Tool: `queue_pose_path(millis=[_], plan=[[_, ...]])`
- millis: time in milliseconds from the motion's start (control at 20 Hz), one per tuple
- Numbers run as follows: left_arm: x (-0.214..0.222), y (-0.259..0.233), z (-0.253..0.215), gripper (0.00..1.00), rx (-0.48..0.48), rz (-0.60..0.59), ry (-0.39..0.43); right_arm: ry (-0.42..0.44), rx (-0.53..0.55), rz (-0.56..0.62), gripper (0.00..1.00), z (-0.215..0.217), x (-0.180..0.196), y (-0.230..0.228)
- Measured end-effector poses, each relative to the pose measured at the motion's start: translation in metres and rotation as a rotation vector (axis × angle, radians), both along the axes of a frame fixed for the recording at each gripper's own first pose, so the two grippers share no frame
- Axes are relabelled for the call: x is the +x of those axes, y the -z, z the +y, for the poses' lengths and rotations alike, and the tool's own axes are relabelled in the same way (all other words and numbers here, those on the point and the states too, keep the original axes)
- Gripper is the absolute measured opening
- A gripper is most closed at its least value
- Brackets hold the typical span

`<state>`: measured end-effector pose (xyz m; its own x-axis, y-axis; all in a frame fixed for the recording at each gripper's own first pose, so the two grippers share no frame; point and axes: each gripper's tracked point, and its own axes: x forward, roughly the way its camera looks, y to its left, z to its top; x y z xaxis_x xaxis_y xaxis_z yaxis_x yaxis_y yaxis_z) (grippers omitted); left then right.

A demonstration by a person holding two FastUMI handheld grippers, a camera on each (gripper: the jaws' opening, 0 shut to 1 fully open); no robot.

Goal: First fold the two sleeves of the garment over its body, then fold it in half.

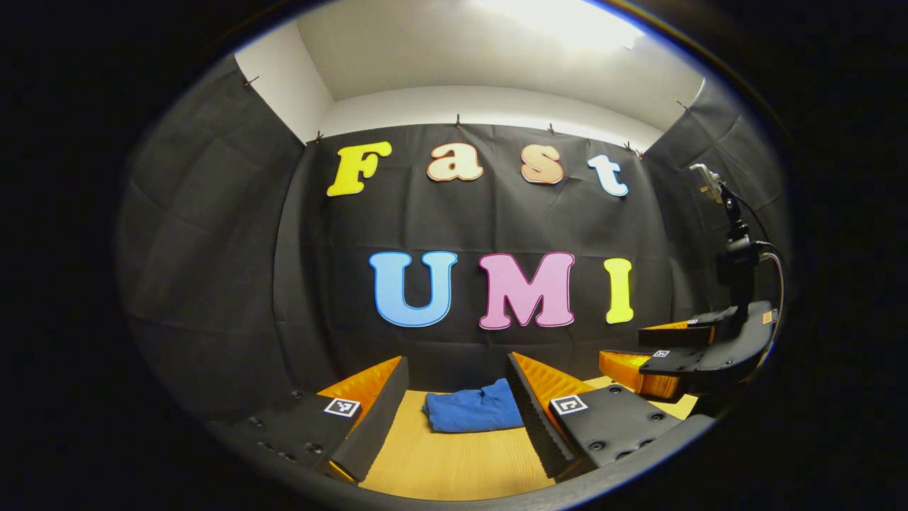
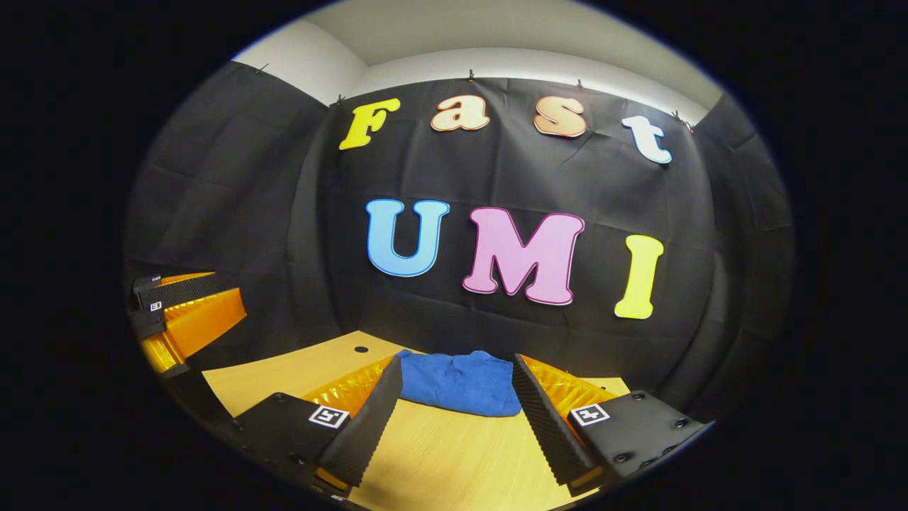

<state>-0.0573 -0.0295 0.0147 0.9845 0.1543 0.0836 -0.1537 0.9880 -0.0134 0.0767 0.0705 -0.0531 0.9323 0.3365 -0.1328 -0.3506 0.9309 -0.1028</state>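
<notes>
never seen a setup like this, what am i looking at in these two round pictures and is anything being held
These are two handheld grippers, each carrying a fisheye camera that looks forward along its own two fingers. In the left gripper view, the left gripper shows at the bottom with jaws wide open; the other gripper appears at the right edge. The right gripper view is taken from that one: the right gripper is also open and holds nothing. Ahead of both, on a wooden table, lies a blue garment in a small bundle by the black cloth wall. Nothing is held.
</notes>
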Motion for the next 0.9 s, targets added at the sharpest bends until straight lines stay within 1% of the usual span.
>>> queue_pose_path(millis=[150,350,550,650,850,900], plan=[[0.004,-0.003,-0.005,0.8,-0.02,-0.013,0.018,0.036,0.016,-0.014,0.93,-0.009,0.006,-0.005],[0.01,0.003,-0.003,0.8,-0.042,-0.002,0.029,0.078,0.024,-0.016,0.92,-0.021,0.004,-0.006],[0.014,0.009,0.002,0.81,-0.055,0.008,0.032,0.101,0.015,-0.01,0.93,-0.028,0.0,-0.003],[0.015,0.013,0.004,0.8,-0.062,0.017,0.03,0.11,0.018,-0.004,0.93,-0.03,-0.001,0.0],[0.017,0.015,0.008,0.8,-0.086,0.03,0.028,0.129,0.017,0.01,0.93,-0.037,-0.002,0.004],[0.018,0.017,0.008,0.8,-0.087,0.031,0.028,0.135,0.017,0.007,0.98,-0.039,-0.002,0.003]])
